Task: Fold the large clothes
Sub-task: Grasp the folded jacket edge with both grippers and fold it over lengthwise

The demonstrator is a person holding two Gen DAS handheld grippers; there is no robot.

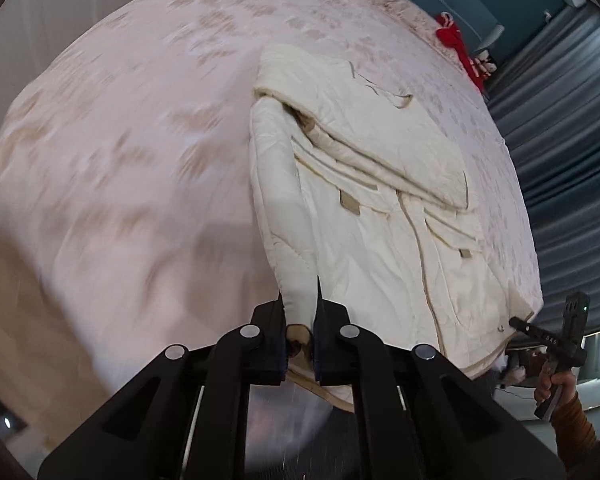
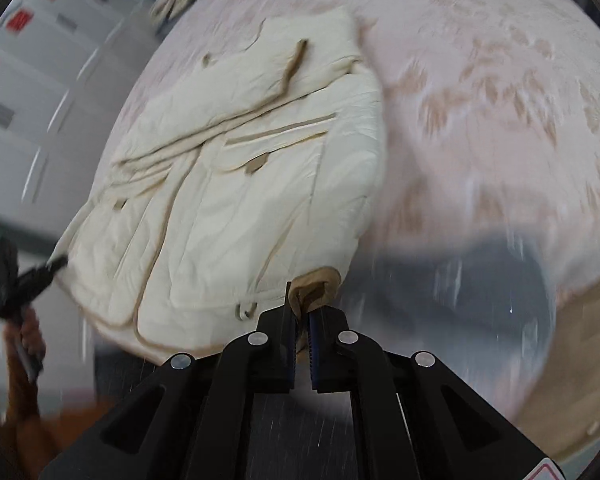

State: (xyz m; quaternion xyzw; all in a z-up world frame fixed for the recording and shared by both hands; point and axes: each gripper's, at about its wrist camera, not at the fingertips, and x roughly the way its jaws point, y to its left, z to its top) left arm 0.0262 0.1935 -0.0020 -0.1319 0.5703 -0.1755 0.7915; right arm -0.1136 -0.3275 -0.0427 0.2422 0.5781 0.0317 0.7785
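Note:
A large cream padded jacket (image 1: 372, 200) with tan trim lies on a bed, its sleeves folded across the chest. My left gripper (image 1: 299, 300) is shut on the jacket's hem corner and lifts it a little. In the right wrist view the jacket (image 2: 236, 184) fills the middle. My right gripper (image 2: 300, 300) is shut on the other hem corner, at a tan cuff-like edge. Each gripper shows in the other's view: the right one (image 1: 518, 322) at the far right, the left one (image 2: 58, 262) at the far left, each held by a hand.
The bed (image 1: 120, 140) has a pale pink patterned cover. A red garment (image 1: 458, 46) lies at its far edge. Grey curtains (image 1: 560, 120) hang on the right. White cabinets (image 2: 40, 100) with red labels stand beyond the bed. The floor shows below the bed edge.

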